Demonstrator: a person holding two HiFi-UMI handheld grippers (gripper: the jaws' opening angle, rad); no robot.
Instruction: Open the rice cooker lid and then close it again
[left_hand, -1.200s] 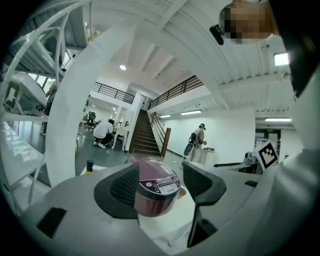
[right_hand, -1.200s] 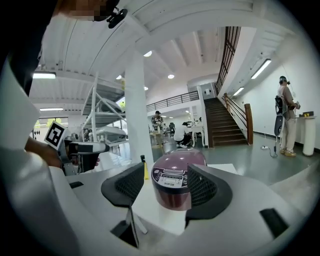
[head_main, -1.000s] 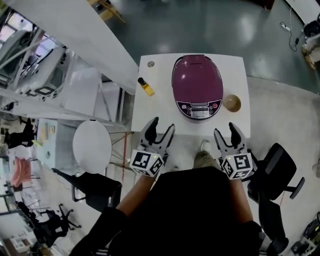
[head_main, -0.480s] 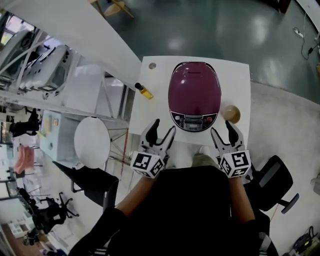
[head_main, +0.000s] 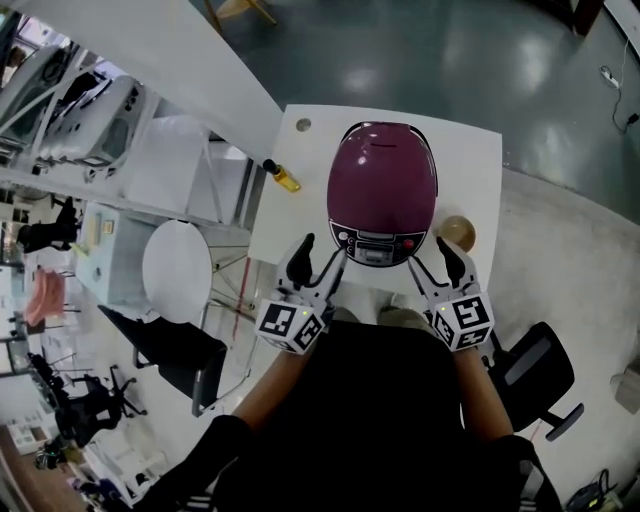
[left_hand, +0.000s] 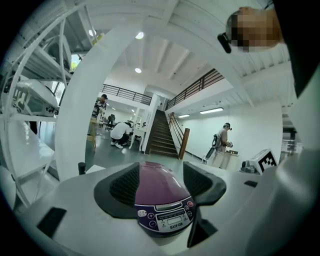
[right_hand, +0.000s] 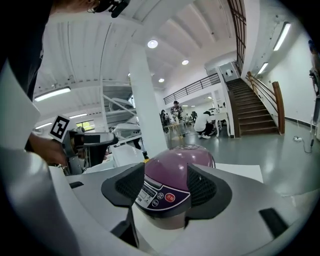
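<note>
— What takes up most of the space?

— A white square table (head_main: 472, 150), seen from above, with the person standing at its near edge.

— And the rice cooker?

— The rice cooker (head_main: 382, 180) sits in the middle of the table. Its purple domed lid (head_main: 383, 170) is down and shut. The control panel (head_main: 377, 243) faces the person, at the cooker's near side.

— Where are the two tools?

— The left gripper (head_main: 322, 250) hovers over the near edge of the table, by the cooker's front left. Its fingers are spread wide with nothing gripped. In the left gripper view the cooker's panel shows in the gap between the jaws, but farther off and apart from them.

— The other one?

— The right gripper (head_main: 432, 256) mirrors it at the cooker's front right. Its fingers are spread wide too, and they grip nothing. The right gripper view also frames the cooker between the jaws, without touching it.

— Anything smaller on the table?

— A tan bowl (head_main: 458, 232) sits just beside the cooker on the person's right, near the right gripper. A yellow bottle with a dark cap (head_main: 281, 177) is at the table's left edge, apart from the cooker. A small grey disc (head_main: 303, 125) lies at the far left corner, and I cannot tell what it is.
</note>
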